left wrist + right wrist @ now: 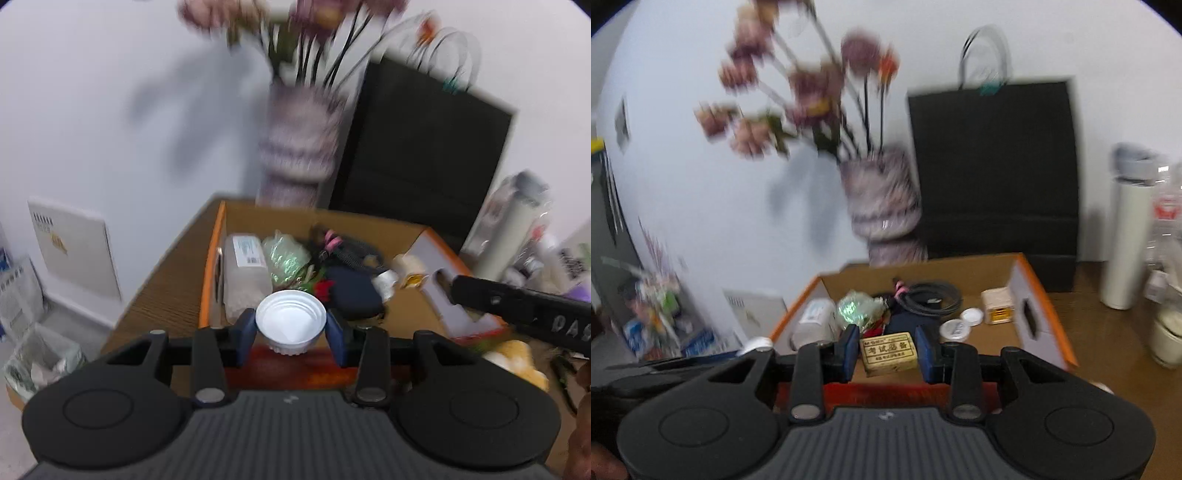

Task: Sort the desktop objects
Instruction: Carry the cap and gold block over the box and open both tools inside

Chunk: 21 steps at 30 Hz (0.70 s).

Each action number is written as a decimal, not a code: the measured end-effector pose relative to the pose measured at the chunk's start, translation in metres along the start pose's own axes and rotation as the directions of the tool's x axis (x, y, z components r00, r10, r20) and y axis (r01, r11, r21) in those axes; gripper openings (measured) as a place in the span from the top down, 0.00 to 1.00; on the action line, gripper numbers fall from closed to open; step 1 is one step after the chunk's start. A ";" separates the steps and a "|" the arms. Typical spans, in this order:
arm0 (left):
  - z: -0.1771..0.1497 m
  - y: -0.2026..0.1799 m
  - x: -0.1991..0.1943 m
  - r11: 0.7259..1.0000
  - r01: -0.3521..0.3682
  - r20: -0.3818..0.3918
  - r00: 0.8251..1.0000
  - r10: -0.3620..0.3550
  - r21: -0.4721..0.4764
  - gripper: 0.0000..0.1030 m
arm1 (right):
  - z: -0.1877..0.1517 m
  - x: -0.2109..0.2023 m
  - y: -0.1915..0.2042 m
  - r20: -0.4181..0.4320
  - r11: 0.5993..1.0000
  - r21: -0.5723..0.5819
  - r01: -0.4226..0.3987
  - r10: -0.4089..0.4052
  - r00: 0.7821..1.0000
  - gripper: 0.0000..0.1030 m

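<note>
My left gripper (290,330) is shut on a small white ribbed cup (290,320) and holds it over the near edge of the open cardboard box (388,225). My right gripper (888,352) holds a small tan box with printed characters (889,352) between its blue pads, above the same cardboard box (1043,317); small gaps show beside the tan box. The cardboard box holds a clear plastic case (246,269), a green crinkled packet (286,254), black cables (932,295), white lids (955,328) and a small wooden block (997,304).
A striped vase with pink flowers (881,206) and a black paper bag (993,173) stand behind the box. A white bottle (1124,236) and a glass jar (1169,332) stand on the wooden desk to the right. The right gripper's body (517,306) shows in the left view.
</note>
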<state>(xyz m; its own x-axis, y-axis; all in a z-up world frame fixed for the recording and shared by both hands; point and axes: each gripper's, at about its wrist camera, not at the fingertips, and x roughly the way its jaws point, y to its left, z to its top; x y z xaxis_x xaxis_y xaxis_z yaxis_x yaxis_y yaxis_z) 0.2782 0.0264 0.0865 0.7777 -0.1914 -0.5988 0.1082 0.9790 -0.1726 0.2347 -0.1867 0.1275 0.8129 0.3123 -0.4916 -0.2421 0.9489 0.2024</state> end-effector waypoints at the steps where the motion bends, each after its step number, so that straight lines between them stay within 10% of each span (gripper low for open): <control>1: 0.008 0.001 0.019 1.000 -0.012 -0.038 0.999 0.013 0.014 0.60 | 0.007 0.022 0.002 -0.050 1.000 -0.007 0.006 -0.006 0.999 0.69; 9: 0.008 -0.007 0.078 0.981 -0.094 -0.134 0.984 0.117 0.168 0.52 | 0.002 0.139 -0.015 -0.376 0.988 0.153 0.008 0.051 0.925 0.69; 16: 0.020 0.005 0.064 0.996 -0.045 -0.134 0.989 0.054 0.071 0.34 | 0.000 0.145 -0.025 -0.395 0.973 0.232 -0.004 0.098 0.914 0.60; 21: 0.030 0.003 0.048 0.999 -0.034 -0.116 0.993 0.035 0.008 0.00 | 0.019 0.119 -0.033 -0.352 0.983 0.185 0.005 0.062 0.934 0.40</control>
<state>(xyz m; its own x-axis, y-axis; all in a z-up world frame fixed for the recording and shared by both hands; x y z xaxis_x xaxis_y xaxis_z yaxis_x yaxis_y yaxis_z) 0.3344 0.0223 0.0810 0.7042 -0.1637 -0.6909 0.0864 0.9856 -0.1455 0.3491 -0.1821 0.0781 0.5580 0.3663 -0.7446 -0.1363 0.9256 0.3532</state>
